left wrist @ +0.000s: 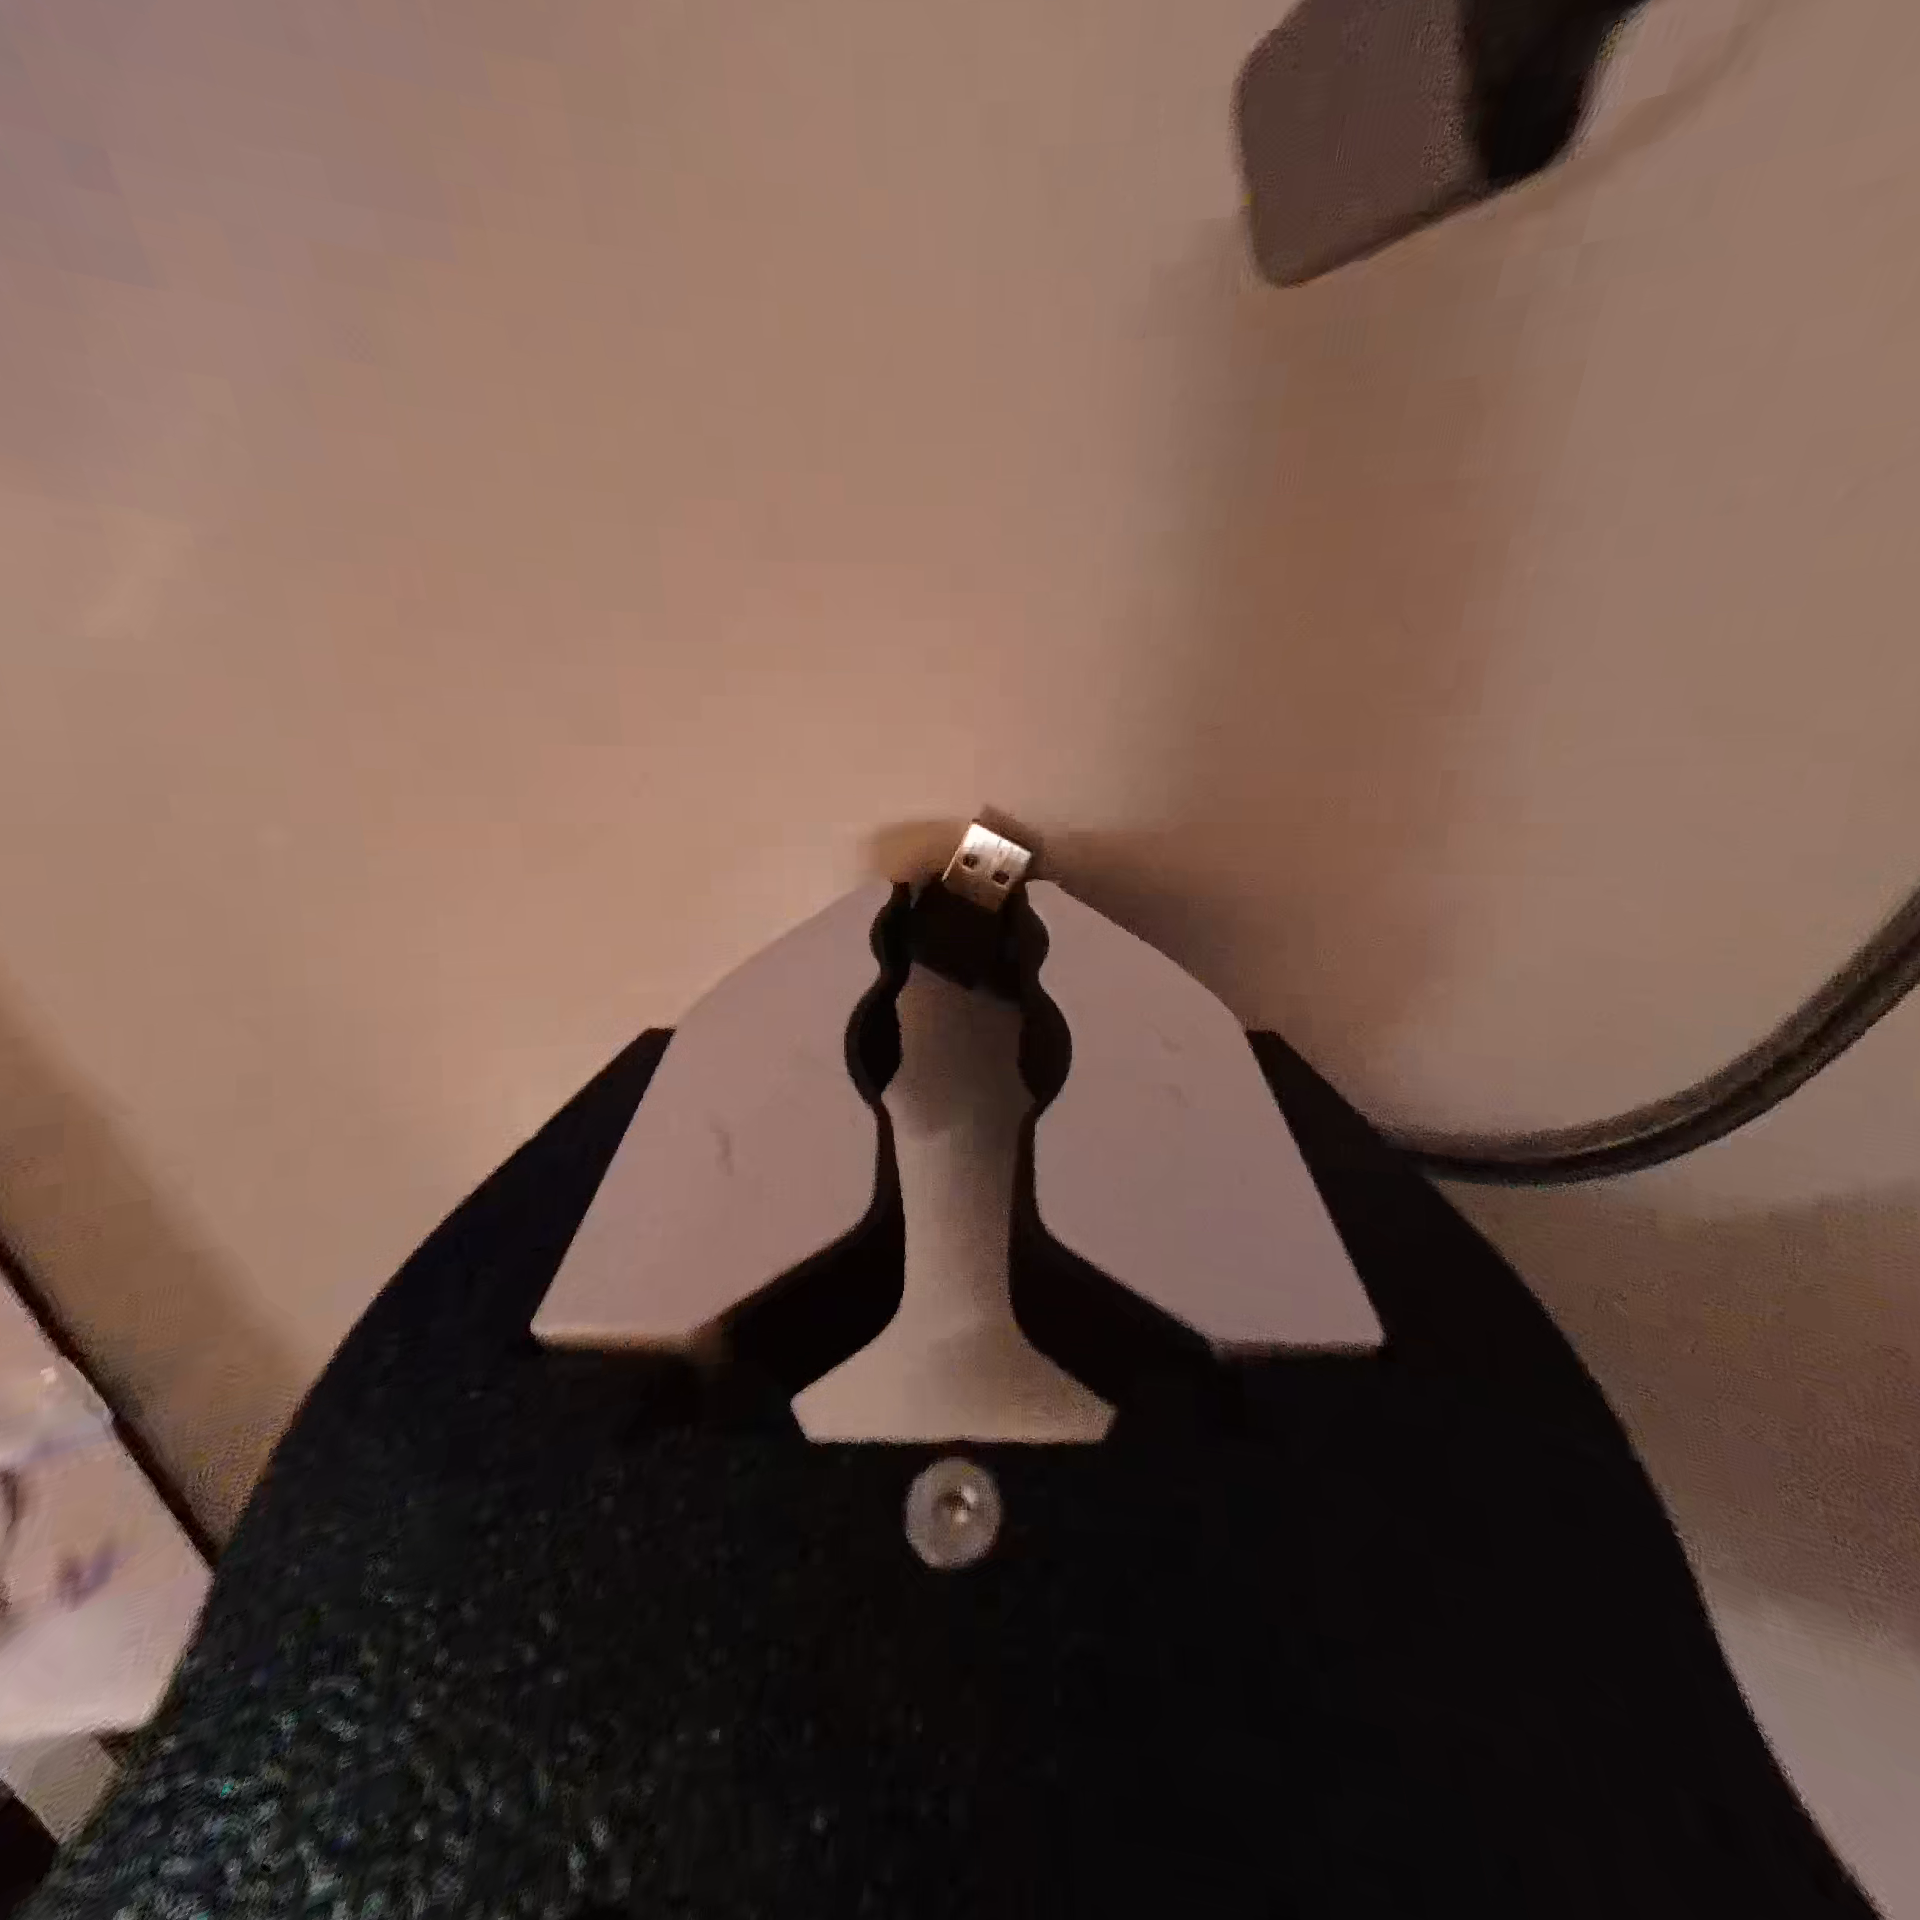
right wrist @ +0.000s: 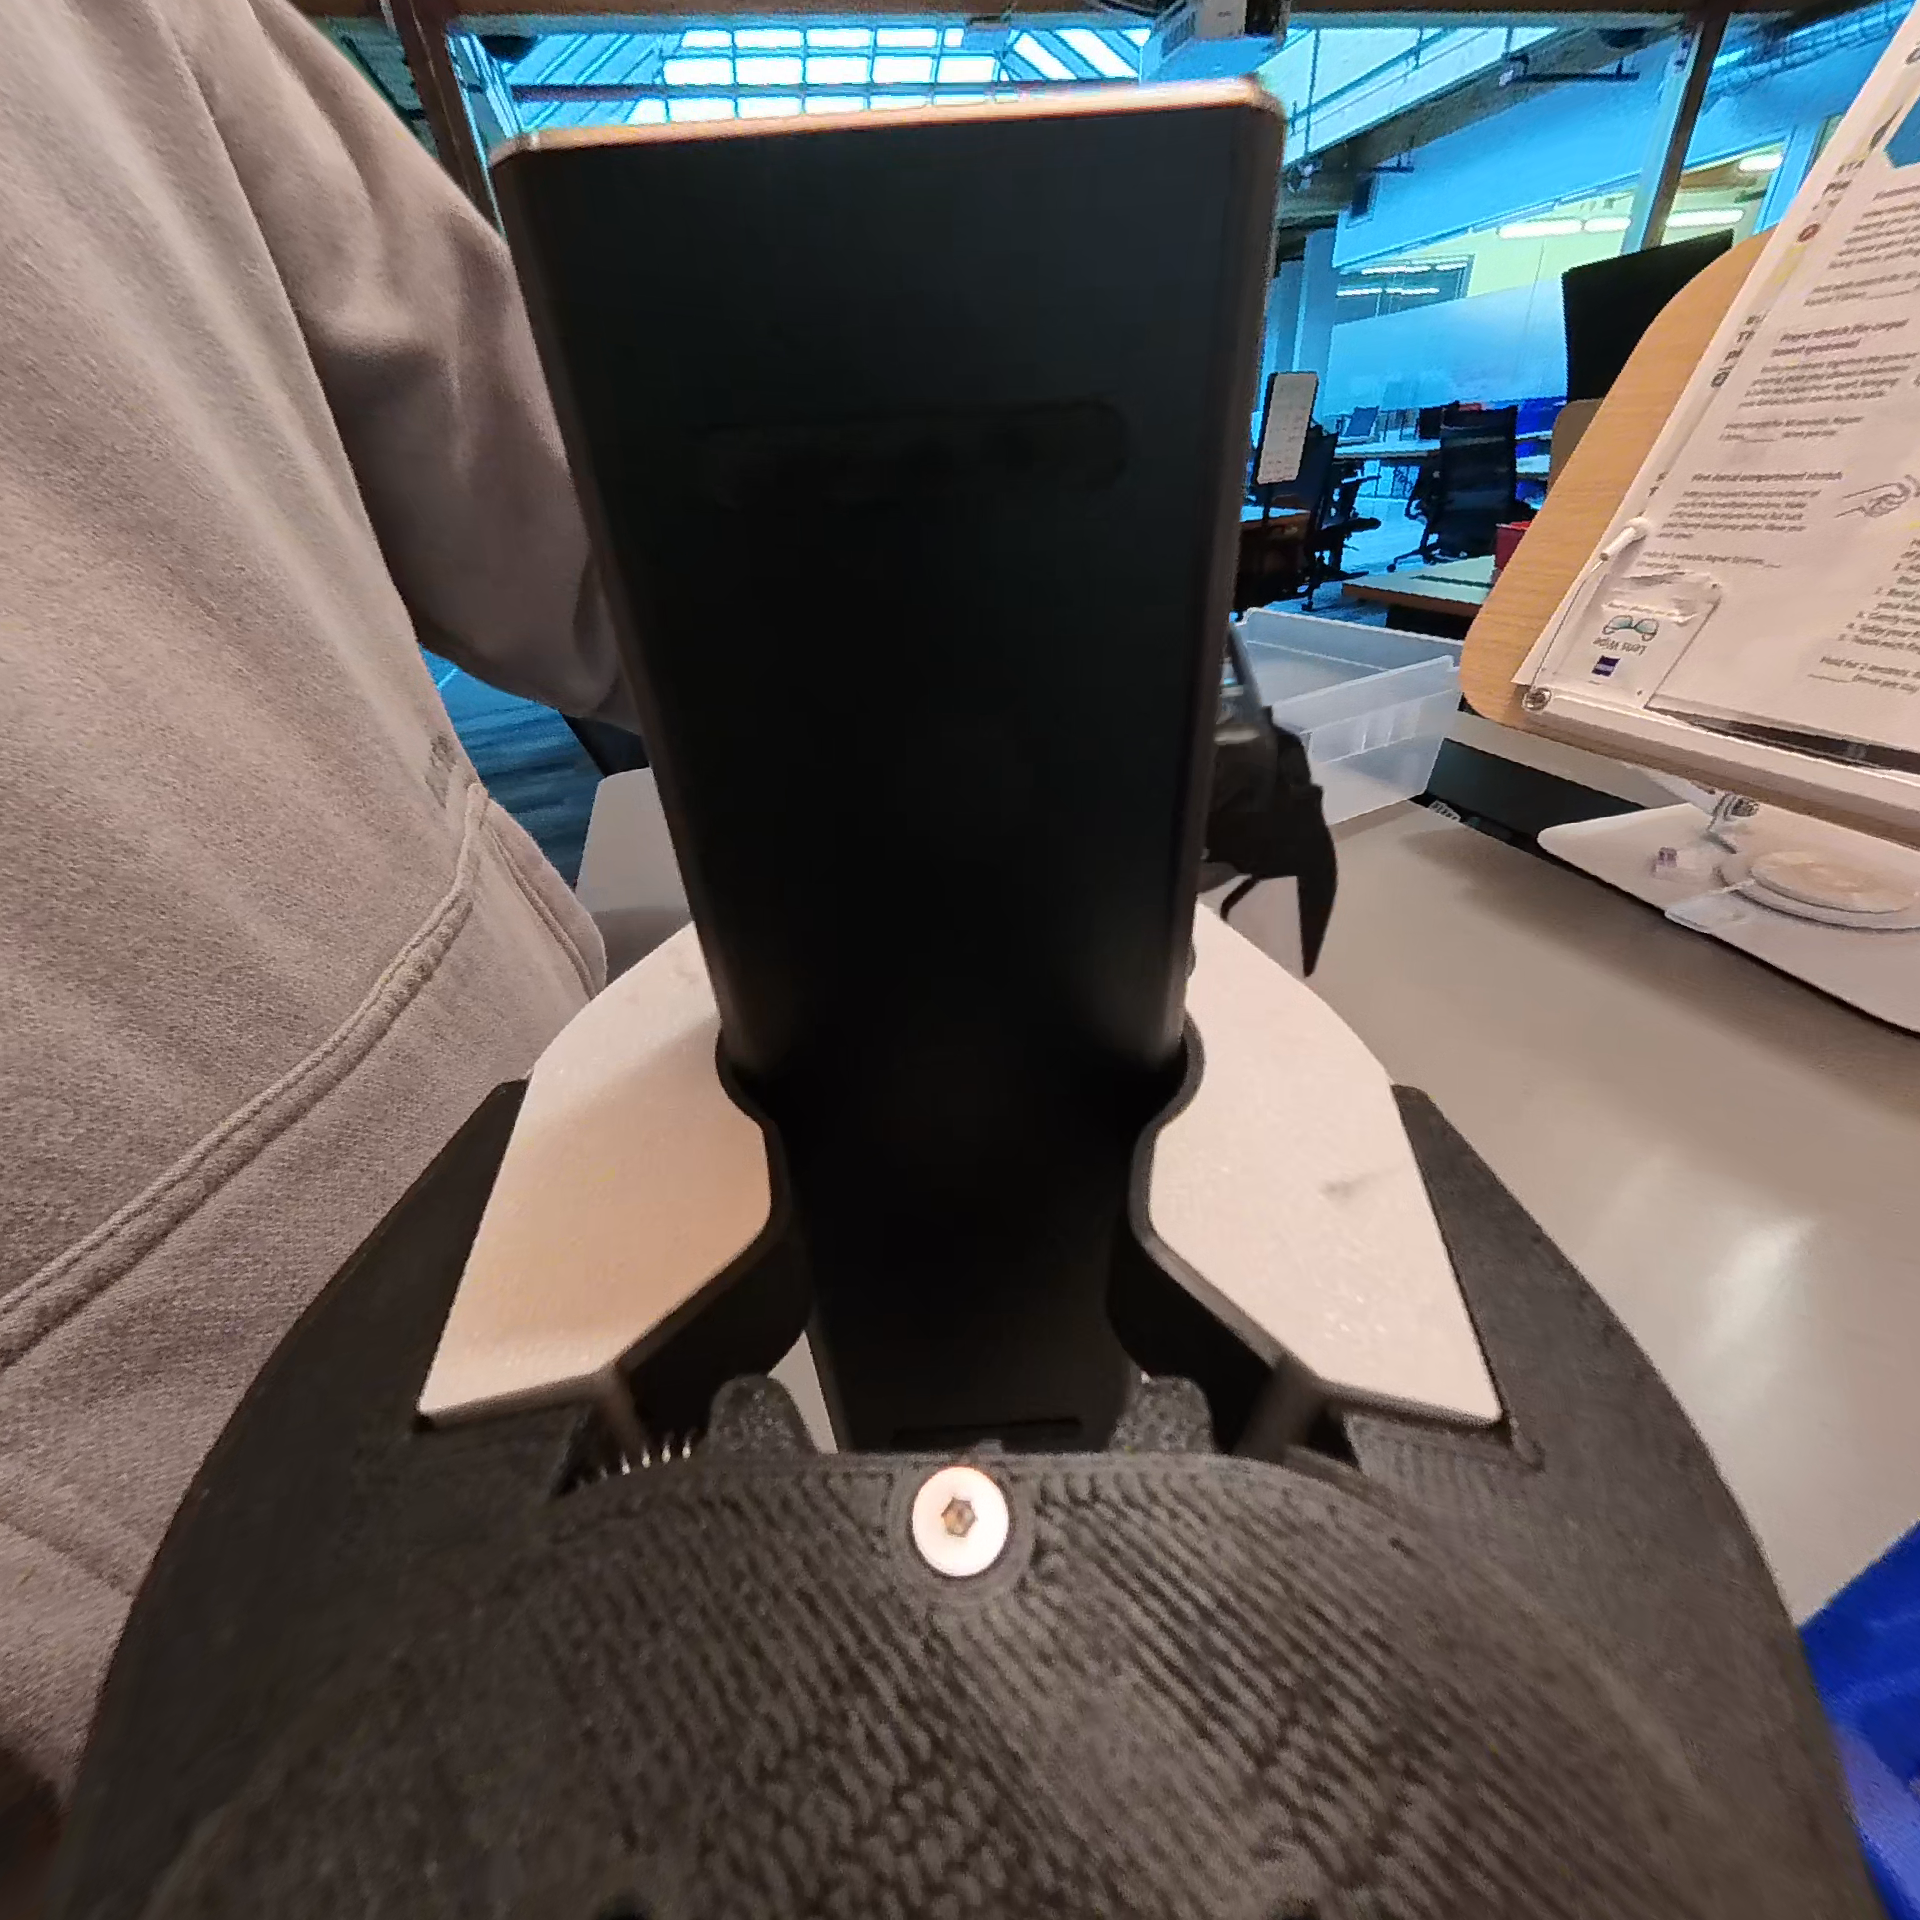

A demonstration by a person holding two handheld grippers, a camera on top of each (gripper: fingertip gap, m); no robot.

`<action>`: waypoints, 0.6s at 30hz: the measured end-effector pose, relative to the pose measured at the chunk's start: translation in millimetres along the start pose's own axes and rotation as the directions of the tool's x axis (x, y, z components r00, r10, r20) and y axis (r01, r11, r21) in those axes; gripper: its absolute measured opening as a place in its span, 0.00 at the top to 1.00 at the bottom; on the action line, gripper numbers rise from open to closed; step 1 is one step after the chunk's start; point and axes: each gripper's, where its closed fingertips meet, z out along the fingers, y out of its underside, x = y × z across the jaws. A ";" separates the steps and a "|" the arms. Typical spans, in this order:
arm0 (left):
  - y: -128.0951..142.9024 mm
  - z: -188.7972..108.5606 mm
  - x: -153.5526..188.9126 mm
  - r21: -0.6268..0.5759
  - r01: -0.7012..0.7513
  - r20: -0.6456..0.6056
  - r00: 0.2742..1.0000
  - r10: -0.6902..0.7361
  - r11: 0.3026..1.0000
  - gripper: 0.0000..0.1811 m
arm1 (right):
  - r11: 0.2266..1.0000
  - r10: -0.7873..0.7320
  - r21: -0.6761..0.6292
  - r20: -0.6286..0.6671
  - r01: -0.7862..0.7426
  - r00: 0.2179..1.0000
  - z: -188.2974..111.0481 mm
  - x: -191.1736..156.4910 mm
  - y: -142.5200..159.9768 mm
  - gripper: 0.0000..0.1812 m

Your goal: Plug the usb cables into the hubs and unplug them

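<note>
In the left wrist view my left gripper is shut on a black USB plug. Its silver metal end sticks out past the fingertips over the pale table. A dark cable curves off at the right. At the top right a grey and black object shows blurred; I cannot tell what it is. In the right wrist view my right gripper is shut on a long black hub, held upright and raised off the table. The hub fills the middle of that view.
A person's grey sleeve is close on the left of the hub. A tilted board with printed sheets stands at the right on a white base. A clear plastic bin sits behind. The grey table stretches right.
</note>
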 end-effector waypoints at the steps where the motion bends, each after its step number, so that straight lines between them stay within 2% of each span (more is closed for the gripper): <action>1: 4.1 0.0 -4.5 -0.035 0.118 0.020 0.993 -0.117 0.992 0.90 | 1.000 -0.001 -0.001 -0.001 0.001 1.000 -0.3 0.1 -0.2 0.59; 2: 8.5 -0.3 -8.3 -0.065 0.263 0.043 0.964 -0.261 0.963 0.90 | 1.000 -0.002 0.001 -0.004 0.002 1.000 -0.6 0.6 -0.5 0.59; 4: 15.7 -2.2 -13.2 -0.077 0.530 0.101 0.847 -0.522 0.845 0.90 | 1.000 0.001 0.003 -0.002 -0.001 1.000 -0.2 1.2 -0.8 0.60; 6: 13.1 -3.2 -8.8 -0.027 0.678 0.083 0.734 -0.674 0.734 0.89 | 1.000 -0.001 0.003 0.002 0.001 1.000 1.4 1.5 -0.7 0.59; 7: 7.8 -3.5 -4.6 0.006 0.705 0.045 0.708 -0.705 0.709 0.88 | 1.000 -0.002 0.001 0.006 0.002 1.000 2.5 1.3 -0.6 0.59; 9: -3.2 -6.1 -1.7 0.100 0.682 0.000 0.728 -0.685 0.725 0.87 | 1.000 -0.004 0.000 0.017 0.004 1.000 4.6 0.3 -0.6 0.60; 12: -4.2 -15.5 -6.8 0.203 0.594 0.048 0.788 -0.614 0.778 0.85 | 1.000 -0.003 -0.007 0.026 0.004 1.000 5.9 -0.4 0.7 0.60; 15: 0.3 -14.9 -5.4 0.207 0.553 0.068 0.815 -0.575 0.807 0.84 | 1.000 -0.002 -0.010 0.035 0.002 0.999 6.4 -0.9 1.4 0.60; 18: 6.3 -4.2 -1.8 0.158 0.555 0.083 0.817 -0.571 0.817 0.84 | 1.000 -0.003 -0.008 0.044 0.003 0.999 8.2 -0.2 0.3 0.60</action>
